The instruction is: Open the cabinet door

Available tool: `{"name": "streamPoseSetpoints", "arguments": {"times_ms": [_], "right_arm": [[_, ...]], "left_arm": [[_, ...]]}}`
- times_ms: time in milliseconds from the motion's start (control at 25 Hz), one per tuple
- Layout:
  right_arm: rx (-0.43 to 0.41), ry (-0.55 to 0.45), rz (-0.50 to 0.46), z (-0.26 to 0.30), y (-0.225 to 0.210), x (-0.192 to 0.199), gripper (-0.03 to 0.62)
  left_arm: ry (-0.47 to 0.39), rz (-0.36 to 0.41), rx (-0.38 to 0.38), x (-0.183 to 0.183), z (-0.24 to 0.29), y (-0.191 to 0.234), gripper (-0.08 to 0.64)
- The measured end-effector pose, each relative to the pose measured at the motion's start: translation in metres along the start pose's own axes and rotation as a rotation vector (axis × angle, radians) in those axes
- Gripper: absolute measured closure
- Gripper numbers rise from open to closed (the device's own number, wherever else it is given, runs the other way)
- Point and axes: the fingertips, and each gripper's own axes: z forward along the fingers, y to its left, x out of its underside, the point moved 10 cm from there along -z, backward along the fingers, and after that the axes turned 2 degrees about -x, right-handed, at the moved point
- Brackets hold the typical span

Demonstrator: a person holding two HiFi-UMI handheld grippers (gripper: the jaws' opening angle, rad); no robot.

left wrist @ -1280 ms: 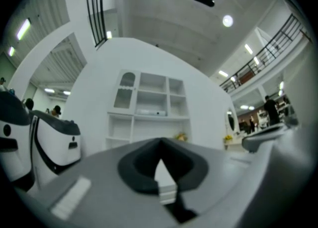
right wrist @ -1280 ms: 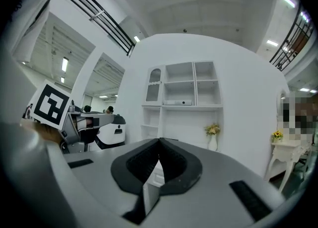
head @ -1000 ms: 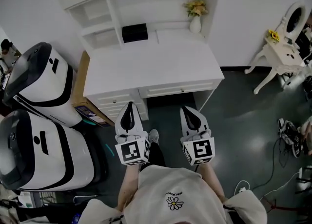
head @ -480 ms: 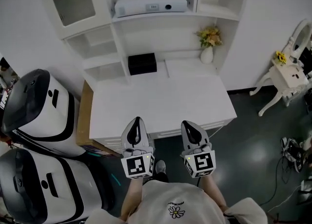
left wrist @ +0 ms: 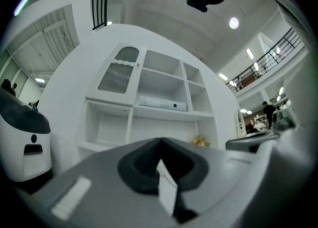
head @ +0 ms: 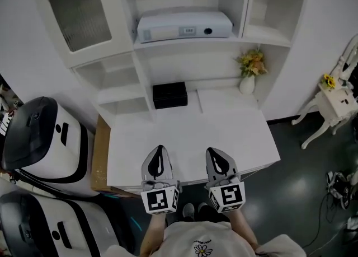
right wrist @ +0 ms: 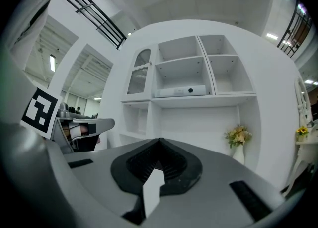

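The cabinet door (head: 78,12) is a white frame with ribbed glass and stands shut at the upper left of the white hutch. It also shows in the left gripper view as the cabinet door (left wrist: 118,75) and in the right gripper view as the cabinet door (right wrist: 140,75). My left gripper (head: 159,149) and right gripper (head: 215,151) hover side by side over the front edge of the white desk (head: 246,132), far below the door. Both are shut with nothing between their jaws, as seen on the left gripper (left wrist: 160,145) and the right gripper (right wrist: 160,143).
A white flat device (head: 184,24) lies on the middle shelf. A black box (head: 170,94) and a vase of yellow flowers (head: 249,74) stand at the back of the desk. Two white-and-black machines (head: 39,138) stand left, a small white table (head: 335,102) right.
Both grippers have moved forward together, from in front of the desk drawers to over its front edge. The hutch and its cabinet door have come nearer and further into view.
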Motion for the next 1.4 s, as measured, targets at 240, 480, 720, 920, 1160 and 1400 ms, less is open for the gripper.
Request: {"name": "streamPoseSetpoints", "arguments": {"times_ms": [240,480,720,920,1160,1400], "right_arm": [[-0.028,-0.032,0.016,0.026,-0.019,-0.004,0.593],[-0.07,-0.045,0.007,0.046,-0.036,-0.005,0.593],[-0.101,-0.04,0.016,0.053,-0.05,-0.003,0.593],[-0.137,-0.036,0.017,0.058,-0.052,-0.001,0.593],[-0.175,-0.067,0.015,0.067,-0.049,-0.009,0.593],[-0.184,-0.091,0.016,0.07,-0.049,-0.013,0.594]], "left_arm": [[0.008,0.002,-0.045,0.001,0.018,-0.003,0.554],[0.0,0.013,-0.103,0.004,0.034,-0.001,0.554],[0.015,0.017,-0.14,0.006,0.043,-0.005,0.554],[0.026,0.018,-0.179,0.005,0.039,-0.005,0.554],[0.002,0.0,-0.227,-0.009,0.041,0.003,0.552],[-0.183,0.051,-0.174,-0.071,0.075,0.016,0.489]]}}
